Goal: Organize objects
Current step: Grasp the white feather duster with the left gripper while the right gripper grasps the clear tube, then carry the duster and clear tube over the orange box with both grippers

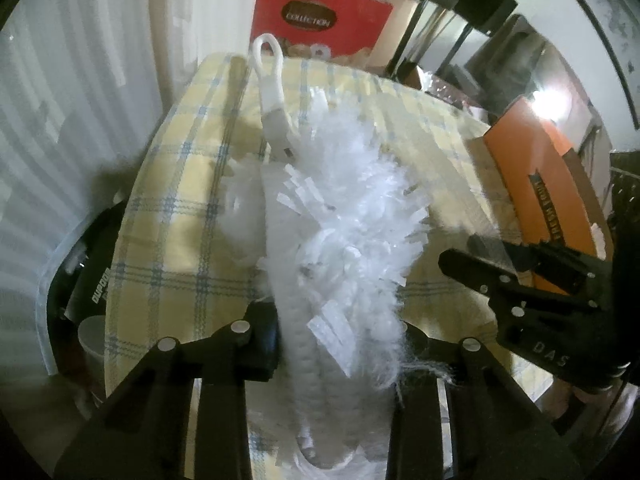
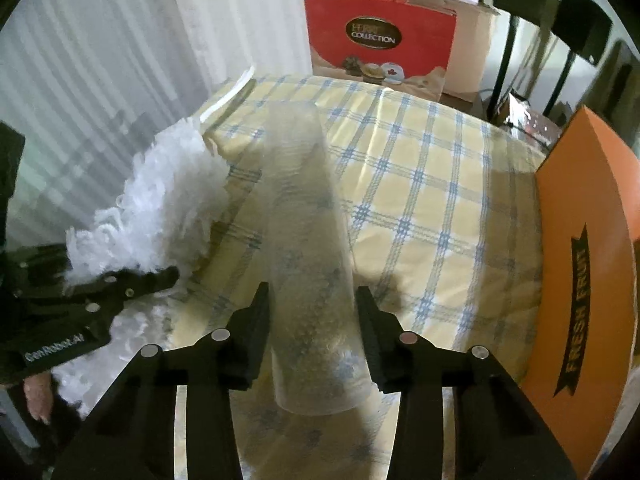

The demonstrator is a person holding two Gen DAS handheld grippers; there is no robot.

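Observation:
My left gripper [image 1: 338,344] is shut on a white fluffy duster [image 1: 340,216], gripping its fluffy head, with the white loop handle [image 1: 270,76] pointing away over the yellow checked table [image 1: 168,240]. My right gripper [image 2: 312,332] is shut on a clear plastic tube-shaped sleeve [image 2: 306,248] that points away over the table [image 2: 440,200]. The duster [image 2: 160,200] and left gripper [image 2: 132,284] show at the left of the right wrist view. The right gripper [image 1: 500,276] shows at the right of the left wrist view.
An orange "Fresh Fruit" box [image 2: 588,280] lies at the table's right edge and also shows in the left wrist view [image 1: 536,184]. A red "Collection" box [image 2: 380,36] stands behind the table. White curtains [image 2: 100,60] hang on the left. Black chair legs [image 1: 460,20] stand at the back right.

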